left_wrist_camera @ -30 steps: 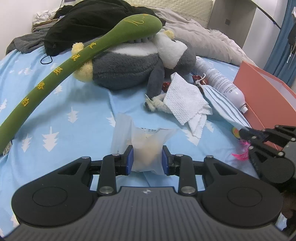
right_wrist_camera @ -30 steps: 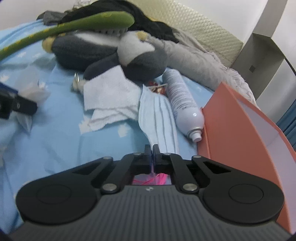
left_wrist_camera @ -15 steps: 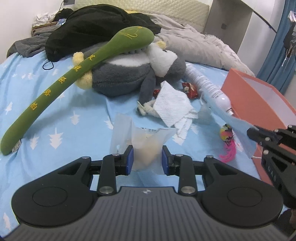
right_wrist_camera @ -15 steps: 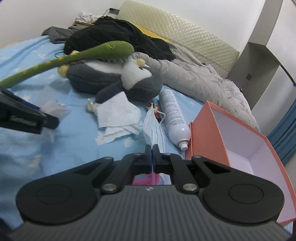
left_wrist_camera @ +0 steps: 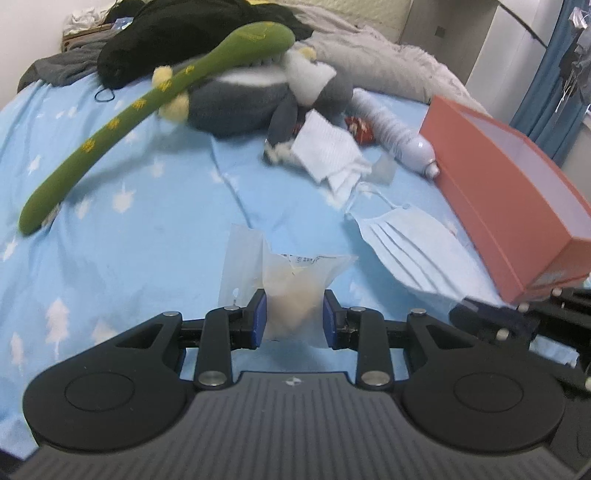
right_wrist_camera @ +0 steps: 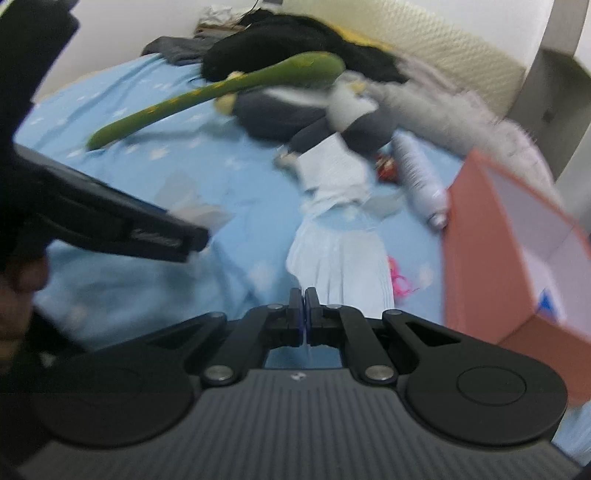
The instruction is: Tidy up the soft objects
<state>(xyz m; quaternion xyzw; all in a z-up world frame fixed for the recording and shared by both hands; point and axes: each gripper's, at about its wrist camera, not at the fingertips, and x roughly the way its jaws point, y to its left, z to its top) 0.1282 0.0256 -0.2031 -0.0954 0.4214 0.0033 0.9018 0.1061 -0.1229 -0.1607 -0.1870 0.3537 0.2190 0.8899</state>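
Note:
My left gripper point(left_wrist_camera: 294, 317) is shut on a clear plastic bag point(left_wrist_camera: 291, 280) with something pale inside, held above the blue bedsheet point(left_wrist_camera: 155, 229). My right gripper point(right_wrist_camera: 306, 314) is shut on the edge of a light blue face mask point(right_wrist_camera: 343, 266), which hangs lifted off the bed; the mask point(left_wrist_camera: 413, 240) also shows in the left wrist view, with the right gripper at its lower right. An open orange box point(left_wrist_camera: 517, 192) stands at the right. A grey and white plush toy point(left_wrist_camera: 258, 99), a long green plush point(left_wrist_camera: 140, 114) and a crumpled white tissue point(left_wrist_camera: 328, 151) lie further back.
A white spray bottle point(left_wrist_camera: 391, 129) lies next to the box, with a small red wrapper point(left_wrist_camera: 360, 127) beside it. A pink feathery toy point(right_wrist_camera: 399, 280) lies by the box. Black and grey clothes point(left_wrist_camera: 207, 26) are heaped at the head of the bed.
Both grippers have drawn back and risen. The mask has come up off the bed with the right gripper. The bag stays in the left gripper.

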